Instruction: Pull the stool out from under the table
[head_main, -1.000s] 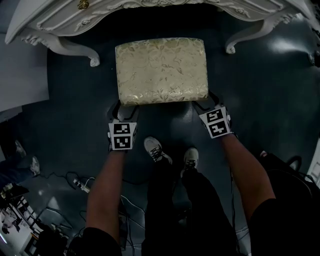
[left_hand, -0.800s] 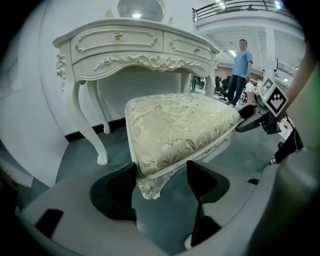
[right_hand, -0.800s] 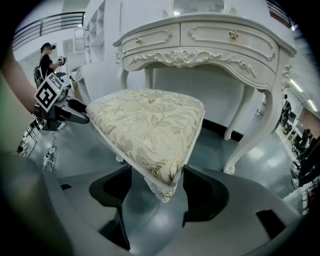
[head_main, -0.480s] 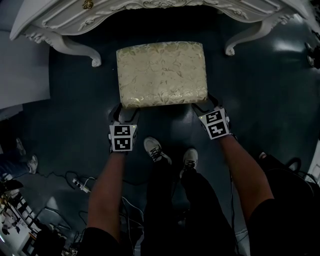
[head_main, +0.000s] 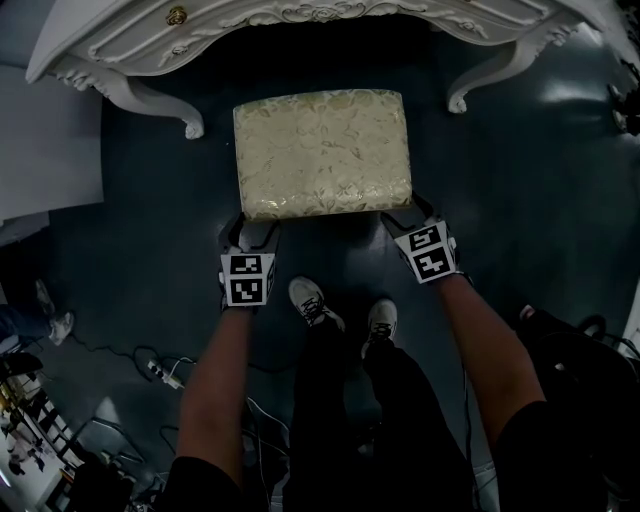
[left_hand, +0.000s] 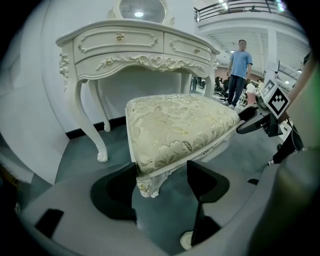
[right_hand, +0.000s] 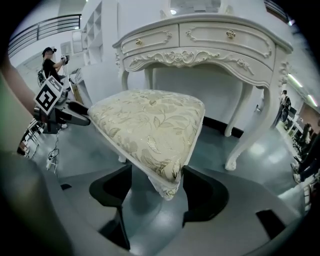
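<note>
The stool (head_main: 322, 152), with a cream floral cushion and white carved frame, stands on the dark floor just in front of the white dressing table (head_main: 300, 15). My left gripper (head_main: 248, 238) is at its near left corner and my right gripper (head_main: 405, 220) at its near right corner. In the left gripper view the stool's corner (left_hand: 150, 182) sits between the wide-apart jaws of the left gripper (left_hand: 160, 187); the outer jaw touches it, the inner one stands apart. The right gripper (right_hand: 159, 192) straddles the other corner (right_hand: 167, 182) the same way, open.
The table's curved legs (head_main: 190, 125) (head_main: 460, 100) flank the stool's far end. The person's shoes (head_main: 315, 300) stand close behind the stool. Cables and a power strip (head_main: 160, 370) lie on the floor at left. A bystander in a blue shirt (left_hand: 240, 62) stands far off.
The stool has slid a little towards the person, away from the table, with both grippers staying at its near corners.
</note>
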